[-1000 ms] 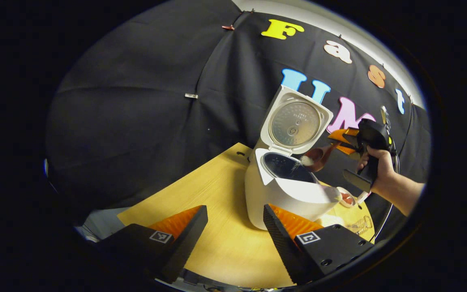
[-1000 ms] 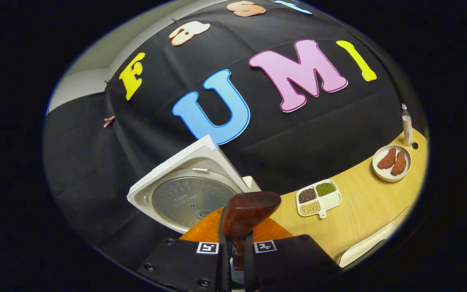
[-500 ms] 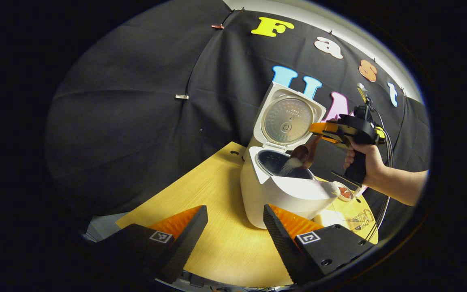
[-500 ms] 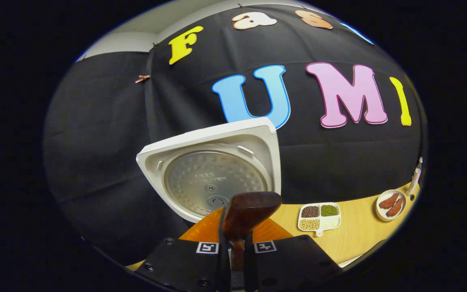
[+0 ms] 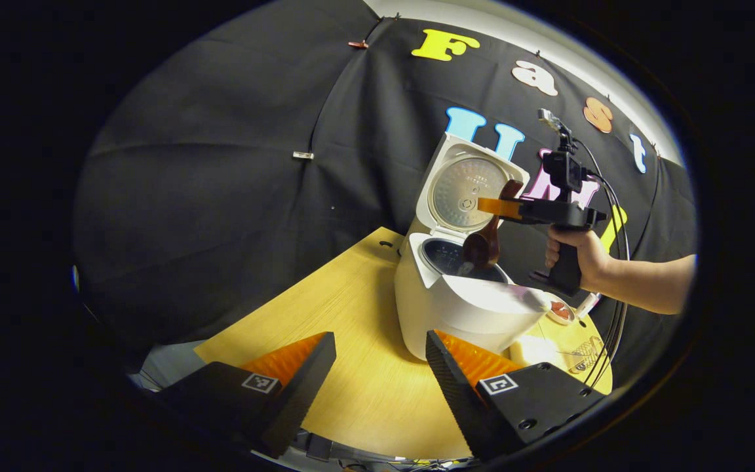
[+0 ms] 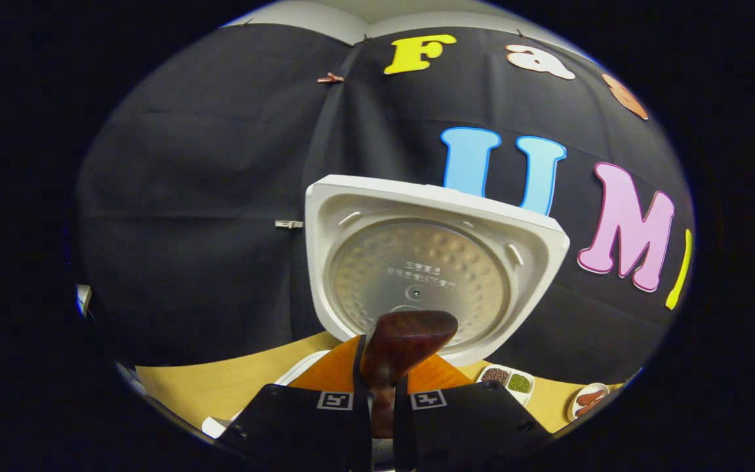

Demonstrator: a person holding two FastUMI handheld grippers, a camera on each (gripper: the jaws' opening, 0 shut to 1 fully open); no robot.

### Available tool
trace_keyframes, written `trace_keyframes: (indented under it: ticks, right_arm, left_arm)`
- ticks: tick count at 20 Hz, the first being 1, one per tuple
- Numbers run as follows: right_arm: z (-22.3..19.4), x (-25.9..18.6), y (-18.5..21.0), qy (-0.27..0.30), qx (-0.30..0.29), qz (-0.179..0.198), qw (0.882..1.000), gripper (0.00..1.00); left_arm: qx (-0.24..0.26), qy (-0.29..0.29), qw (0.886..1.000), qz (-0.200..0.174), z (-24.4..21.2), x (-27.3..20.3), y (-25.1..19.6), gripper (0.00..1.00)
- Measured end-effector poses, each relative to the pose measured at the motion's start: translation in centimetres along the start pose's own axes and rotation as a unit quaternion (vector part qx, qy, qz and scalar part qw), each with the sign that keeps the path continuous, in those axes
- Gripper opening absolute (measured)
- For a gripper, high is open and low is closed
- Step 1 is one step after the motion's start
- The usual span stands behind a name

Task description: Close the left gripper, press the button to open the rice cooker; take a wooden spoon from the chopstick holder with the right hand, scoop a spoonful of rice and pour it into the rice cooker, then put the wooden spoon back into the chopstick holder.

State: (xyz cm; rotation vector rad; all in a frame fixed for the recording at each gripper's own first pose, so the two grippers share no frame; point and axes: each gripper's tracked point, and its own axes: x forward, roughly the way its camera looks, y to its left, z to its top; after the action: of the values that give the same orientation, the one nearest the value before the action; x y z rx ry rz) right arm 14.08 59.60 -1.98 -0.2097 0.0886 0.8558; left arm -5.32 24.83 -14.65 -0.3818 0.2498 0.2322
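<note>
From my left gripper [image 5: 381,367], with its fingers spread wide and nothing between them, the rice cooker [image 5: 463,308] stands on the wooden table [image 5: 345,328] at about one o'clock, just past my right-hand fingertip. Its lid [image 5: 466,193] stands open. The pot's inside is dark and I cannot make out rice in it. The small dishes behind the cooker at three o'clock are mostly hidden.

Farther right, at two o'clock, my hand [image 5: 577,252] holds the right gripper [image 5: 492,206] level, and the wooden spoon [image 5: 482,242] hangs from it, bowl down over the pot's mouth.

In the right gripper view, my right gripper [image 6: 381,367] is clamped on the wooden spoon [image 6: 404,341], whose handle is lost between the fingers. The lid [image 6: 417,275] sits at twelve o'clock; the print on its metal plate is too small to read. A divided dish of beans [image 6: 508,380] lies at four o'clock.
</note>
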Motion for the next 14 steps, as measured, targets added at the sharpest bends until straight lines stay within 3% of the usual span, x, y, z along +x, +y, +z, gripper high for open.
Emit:
trace_keyframes:
  ticks: [3, 6, 10, 11, 14]
  right_arm:
    - [-0.5, 0.3, 1.9, 0.004, -0.034, 0.017, 0.999, 0.17]
    - [-0.3, -0.1, 2.5, 0.006, -0.029, 0.023, 0.999, 0.17]
    - [0.8, -0.9, 0.5, 0.003, 0.046, 0.017, 0.999, 0.17]
    - [1.3, -1.4, -0.4, 0.0, 0.068, 0.013, 0.998, 0.13]
    - [3.4, -3.7, -4.1, -0.028, 0.138, -0.002, 0.99, 0.17]
  left_arm:
    - [0.016, -0.008, 1.0, 0.007, 0.0, -0.7, 0.5, 0.95]
    - [0.033, -0.013, 0.999, 0.009, 0.3, -1.0, 0.1, 0.96]
    - [0.041, -0.018, 0.999, 0.004, 0.5, -1.1, -0.9, 0.96]
    - [0.041, -0.019, 0.999, 0.001, 0.7, -1.0, -1.4, 0.96]
    - [0.048, -0.02, 0.999, -0.007, 0.7, -0.9, -2.9, 0.95]
